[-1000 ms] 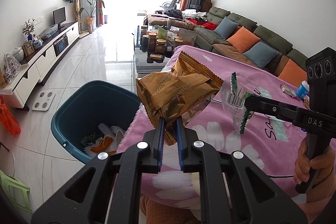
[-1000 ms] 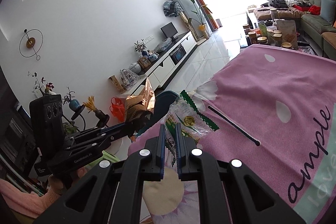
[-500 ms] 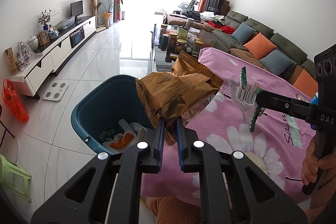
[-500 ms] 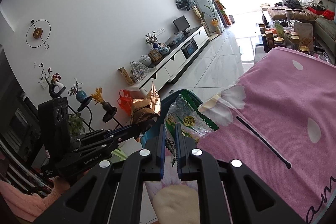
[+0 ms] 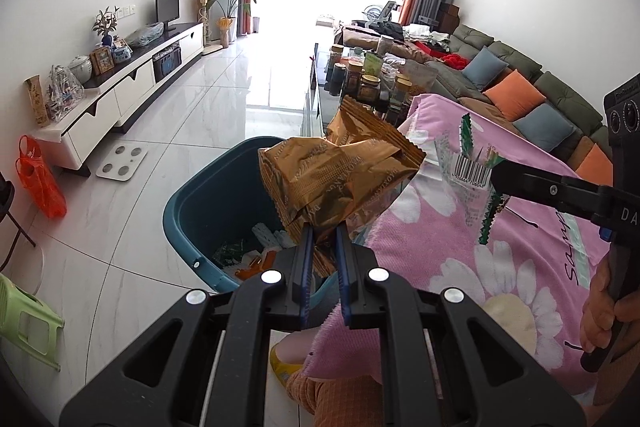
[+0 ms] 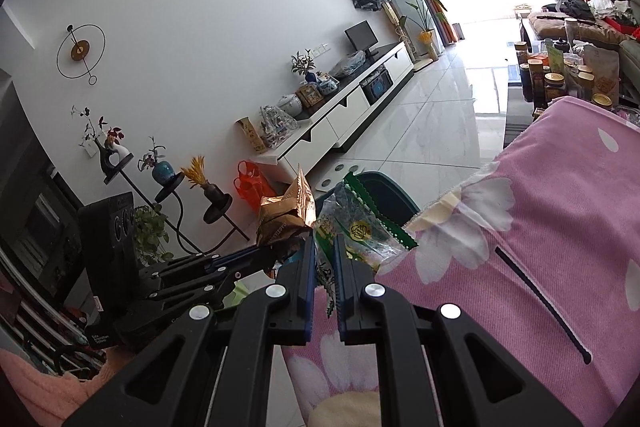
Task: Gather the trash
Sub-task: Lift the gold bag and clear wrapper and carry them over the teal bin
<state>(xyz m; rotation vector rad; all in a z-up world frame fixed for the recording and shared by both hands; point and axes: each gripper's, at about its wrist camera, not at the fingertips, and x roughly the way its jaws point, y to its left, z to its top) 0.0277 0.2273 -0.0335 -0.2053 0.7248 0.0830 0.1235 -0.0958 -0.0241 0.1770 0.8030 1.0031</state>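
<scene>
My left gripper (image 5: 322,233) is shut on a crumpled golden-brown snack wrapper (image 5: 336,179), which hangs over the near rim of a teal bin (image 5: 188,223) on the floor. The bin holds several pieces of trash (image 5: 248,259). My right gripper (image 6: 324,247) is shut on a clear wrapper with green edges (image 6: 360,231); in the left wrist view this clear wrapper (image 5: 472,183) shows its barcode above the pink cloth, right of the golden one. In the right wrist view the golden wrapper (image 6: 286,215) and the left gripper's fingers (image 6: 240,261) are just left of it, with the bin (image 6: 384,193) behind.
A pink flowered cloth (image 5: 500,247) covers the table at the right. Jars and bottles (image 5: 360,79) crowd a low table beyond it. A white TV cabinet (image 5: 132,91), a scale (image 5: 122,163), an orange bag (image 5: 40,183) and a green stool (image 5: 24,319) stand on the tiled floor.
Both grippers have moved left towards the bin with their wrappers. The bin now lies right beneath the golden wrapper, and the clear wrapper has neared the cloth's edge.
</scene>
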